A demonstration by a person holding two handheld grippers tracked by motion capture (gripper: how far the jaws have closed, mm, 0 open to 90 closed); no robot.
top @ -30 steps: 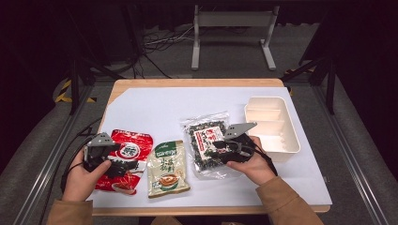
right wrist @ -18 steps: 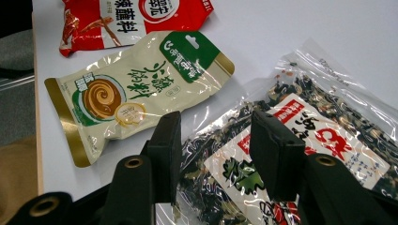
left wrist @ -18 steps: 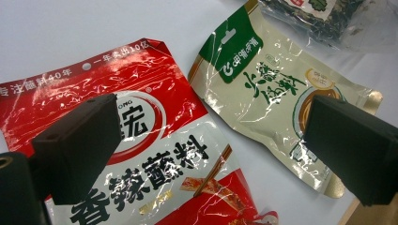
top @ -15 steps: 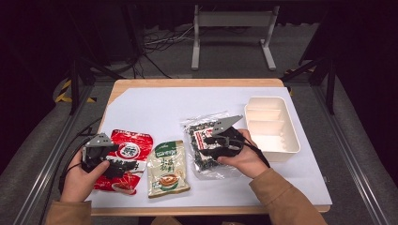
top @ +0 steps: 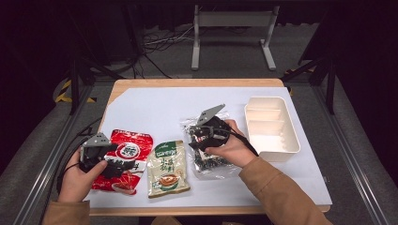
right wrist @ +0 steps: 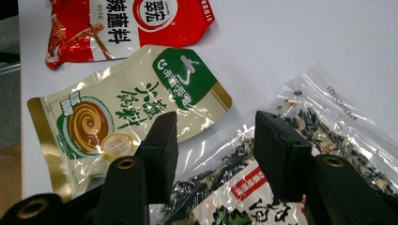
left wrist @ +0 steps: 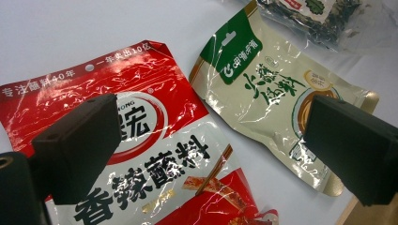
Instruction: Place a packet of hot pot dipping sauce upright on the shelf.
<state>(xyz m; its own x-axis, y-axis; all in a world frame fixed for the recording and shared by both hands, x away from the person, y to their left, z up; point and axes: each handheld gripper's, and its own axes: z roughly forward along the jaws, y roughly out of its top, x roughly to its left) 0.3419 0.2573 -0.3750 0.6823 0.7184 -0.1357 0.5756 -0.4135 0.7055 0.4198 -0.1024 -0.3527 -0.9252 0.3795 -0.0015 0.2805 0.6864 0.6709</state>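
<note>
Fingers of your right gripper (top: 193,136) stand apart and have just been opening, poised over the clear packet of dark dried food (top: 212,161) — from the high view your hand hides much of that packet, and its label is too small to read. Beside it lie the beige pouch (top: 167,168), the red pouch (top: 126,152) and the white tray (top: 272,149).

Your left gripper (left wrist: 211,150) view shows its fingers wide apart over the red pouch (left wrist: 155,159), cut off below; "香辣蘸料" reads clearly.

Your right gripper (right wrist: 213,154) view has nothing clamped — the clear packet (right wrist: 319,136) runs off the frame.
</note>
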